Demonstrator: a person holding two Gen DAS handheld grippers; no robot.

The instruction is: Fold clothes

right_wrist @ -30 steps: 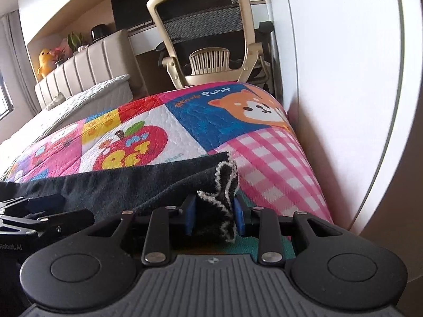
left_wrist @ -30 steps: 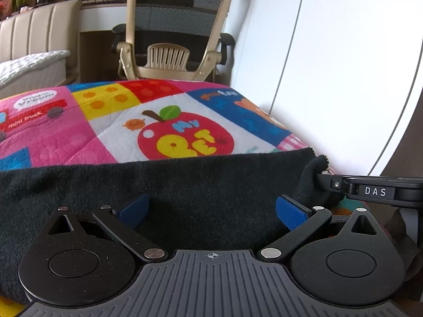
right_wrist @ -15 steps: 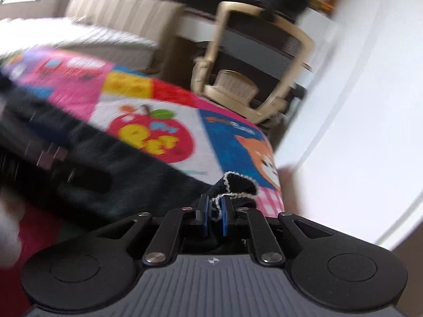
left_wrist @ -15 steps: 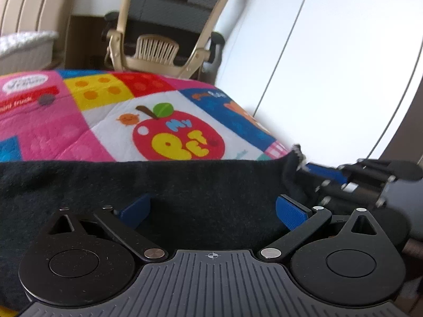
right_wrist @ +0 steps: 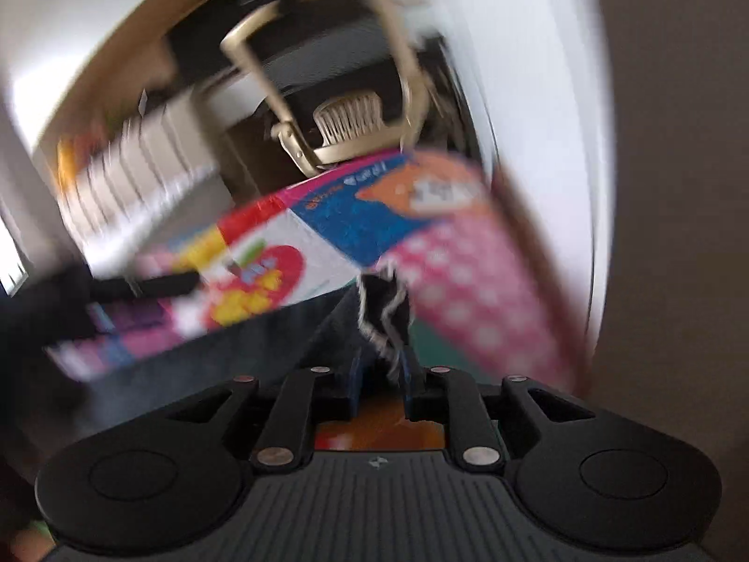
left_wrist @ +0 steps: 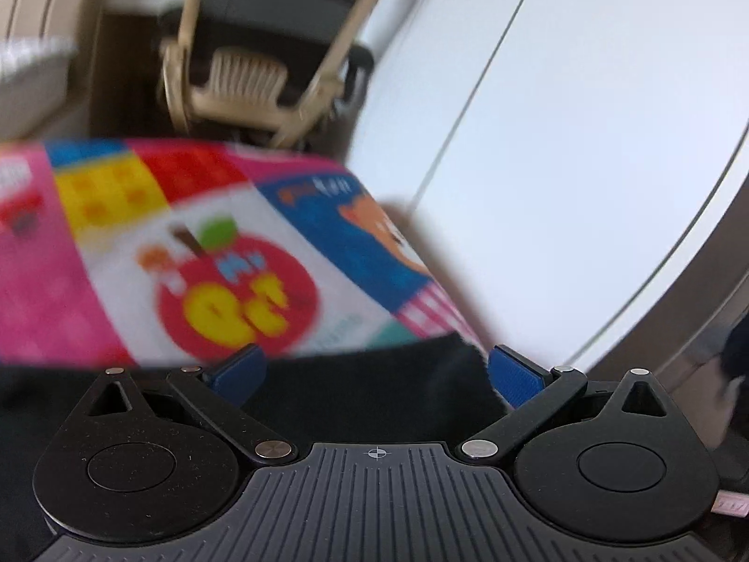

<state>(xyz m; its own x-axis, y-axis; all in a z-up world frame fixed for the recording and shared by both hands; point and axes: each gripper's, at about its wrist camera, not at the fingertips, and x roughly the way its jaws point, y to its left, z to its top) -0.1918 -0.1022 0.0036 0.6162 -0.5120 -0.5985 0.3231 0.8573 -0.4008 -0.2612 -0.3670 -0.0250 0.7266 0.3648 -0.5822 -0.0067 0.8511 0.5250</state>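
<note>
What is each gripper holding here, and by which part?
The right gripper pinches the black garment at its white-stitched corner edge. The left gripper is open over the same cloth, gripping nothing.

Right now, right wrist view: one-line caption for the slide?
Right gripper pinches the white-trimmed corner of the black garment above the patchwork quilt, view blurred by motion.

Garment (left_wrist: 374, 388) lies on quilt (left_wrist: 140, 257); chair (left_wrist: 262, 47) behind; wall (left_wrist: 585, 140) right.
</note>
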